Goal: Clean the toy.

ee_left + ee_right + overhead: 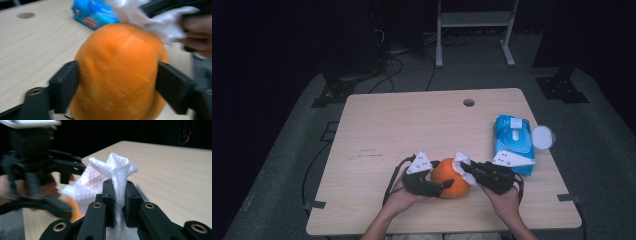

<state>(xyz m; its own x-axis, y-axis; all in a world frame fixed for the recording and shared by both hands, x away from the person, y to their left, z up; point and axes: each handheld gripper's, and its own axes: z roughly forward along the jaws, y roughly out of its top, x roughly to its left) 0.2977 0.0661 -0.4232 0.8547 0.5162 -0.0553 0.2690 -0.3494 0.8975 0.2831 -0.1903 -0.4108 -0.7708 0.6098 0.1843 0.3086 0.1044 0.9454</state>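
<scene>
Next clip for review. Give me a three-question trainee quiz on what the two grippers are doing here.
1. True or false: the right gripper is clamped on the white wipe.
2. What sits between the jaws of the left gripper?
A. the blue wipes pack
B. the orange plush ball
C. the round white lid
3. In the high view, on which side of the ball does the blue wipes pack lie?

Key:
1. True. In the right gripper view its jaws pinch the wipe.
2. B. The orange plush ball sits between the jaws, both pads against its sides.
3. To the right, where the blue wipes pack lies near the table's right edge.
</scene>
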